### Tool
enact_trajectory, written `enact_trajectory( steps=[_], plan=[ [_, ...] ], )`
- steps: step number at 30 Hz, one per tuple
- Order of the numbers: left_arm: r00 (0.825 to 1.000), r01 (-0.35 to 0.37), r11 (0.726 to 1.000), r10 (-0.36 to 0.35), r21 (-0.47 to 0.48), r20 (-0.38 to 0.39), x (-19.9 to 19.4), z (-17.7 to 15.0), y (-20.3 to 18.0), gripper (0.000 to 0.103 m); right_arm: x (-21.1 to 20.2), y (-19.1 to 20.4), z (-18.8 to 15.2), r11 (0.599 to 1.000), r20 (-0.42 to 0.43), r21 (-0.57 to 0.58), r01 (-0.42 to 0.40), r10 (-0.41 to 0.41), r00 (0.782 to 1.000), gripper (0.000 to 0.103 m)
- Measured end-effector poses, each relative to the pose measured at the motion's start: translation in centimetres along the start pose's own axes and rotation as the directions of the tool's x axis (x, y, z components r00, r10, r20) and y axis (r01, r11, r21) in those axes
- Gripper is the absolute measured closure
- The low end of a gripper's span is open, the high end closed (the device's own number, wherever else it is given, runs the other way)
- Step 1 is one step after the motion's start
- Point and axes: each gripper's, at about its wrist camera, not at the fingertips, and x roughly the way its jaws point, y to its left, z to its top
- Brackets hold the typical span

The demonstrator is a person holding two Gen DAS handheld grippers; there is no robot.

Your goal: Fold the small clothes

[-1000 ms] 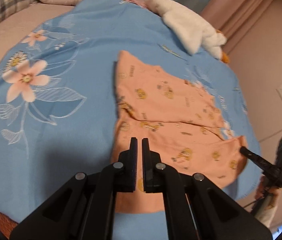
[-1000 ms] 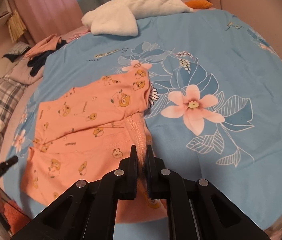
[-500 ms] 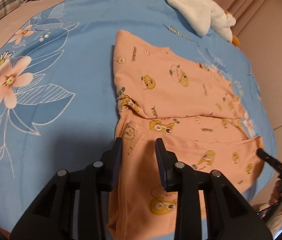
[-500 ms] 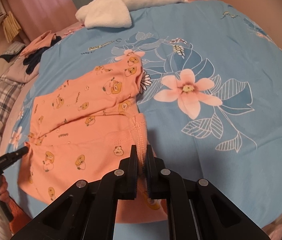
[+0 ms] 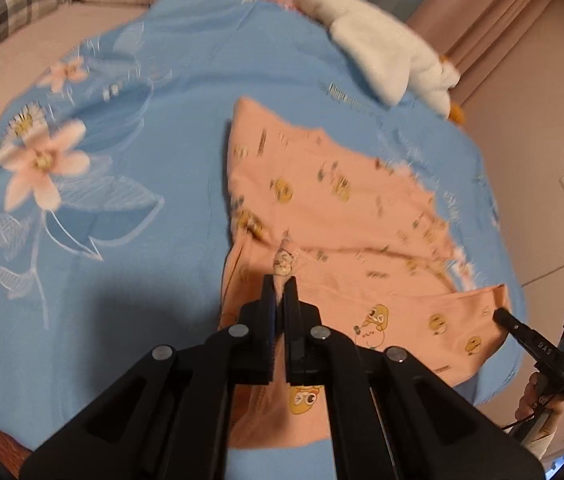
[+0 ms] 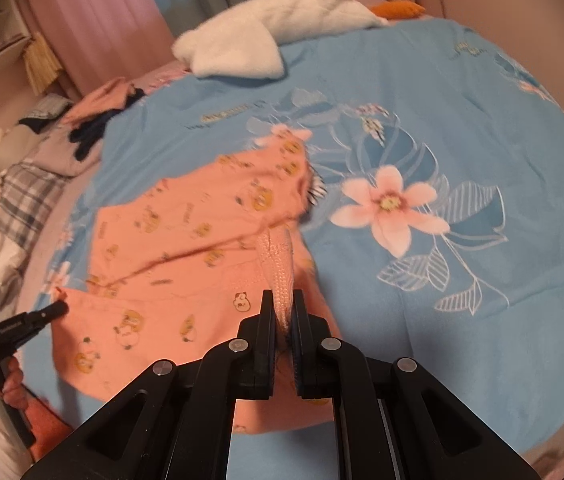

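A pinch of the orange garment is held by the left claw, fingers pressed together on a raised fold at the near edge. The rest is spread ahead & to the right over the blue floral bedspread. In the right view, the ribbed hem is gripped by the right claw, w/ the cloth lying ahead-left. A white plush goose is seen at the far side.

A white plush goose lies on the blue floral bedspread, apparently beside heaped clothes.
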Motion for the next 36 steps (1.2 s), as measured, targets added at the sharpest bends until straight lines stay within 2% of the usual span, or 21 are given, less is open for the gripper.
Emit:
enact_trajectory(
  steps=[4, 6, 9, 13, 17, 21, 29, 36],
  plan=[
    [0.995, 0.068, 0.998, -0.068, 0.003, 0.079, -2.7, 1.1, -0.7, 0.101, -1.4, 0.8, 1.3, 1.000, 0.053, -0.029, -0.011, 0.013, 0.999, 0.094],
    [0.991, 0.076, 0.997, -0.077, 0.013, 0.110, -3.4, 1.6, -1.2, 0.101, -1.7, 1.0, 2.1, 0.999, 0.073, -0.035, -0.028, 0.031, 0.997, 0.094],
    [0.987, 0.080, 0.997, -0.082, 0.017, 0.142, -3.8, 2.8, -1.5, 0.101, -1.5, 1.3, 3.6, 0.999, 0.099, -0.047, -0.010, 0.014, 0.995, 0.094],
    [0.982, 0.108, 0.994, -0.107, 0.006, 0.157, -3.4, 5.0, -1.6, 0.101, -0.4, 1.3, 5.7, 0.999, 0.109, -0.048, -0.020, 0.025, 0.994, 0.094],
    [0.980, 0.083, 0.996, -0.084, 0.014, 0.183, -2.7, 7.3, -1.8, 0.101, 1.3, 1.3, 7.9, 0.999, 0.108, -0.040, -0.020, 0.024, 0.994, 0.094],
    [0.978, 0.100, 0.995, -0.097, -0.002, 0.182, -1.4, 9.4, -1.6, 0.101, 2.6, 1.1, 9.5, 0.999, 0.108, -0.034, -0.030, 0.034, 0.994, 0.094],
    [0.981, 0.072, 0.997, -0.070, -0.009, 0.183, 1.8, 12.7, -1.3, 0.101, 6.1, 1.4, 12.8, 0.999, 0.096, -0.042, -0.015, 0.020, 0.995, 0.094],
    [0.987, 0.049, 0.998, -0.044, -0.033, 0.153, 5.3, 15.2, -0.2, 0.101, 10.6, 0.9, 15.1, 1.000, 0.040, -0.020, -0.009, 0.009, 0.999, 0.094]
  ],
)
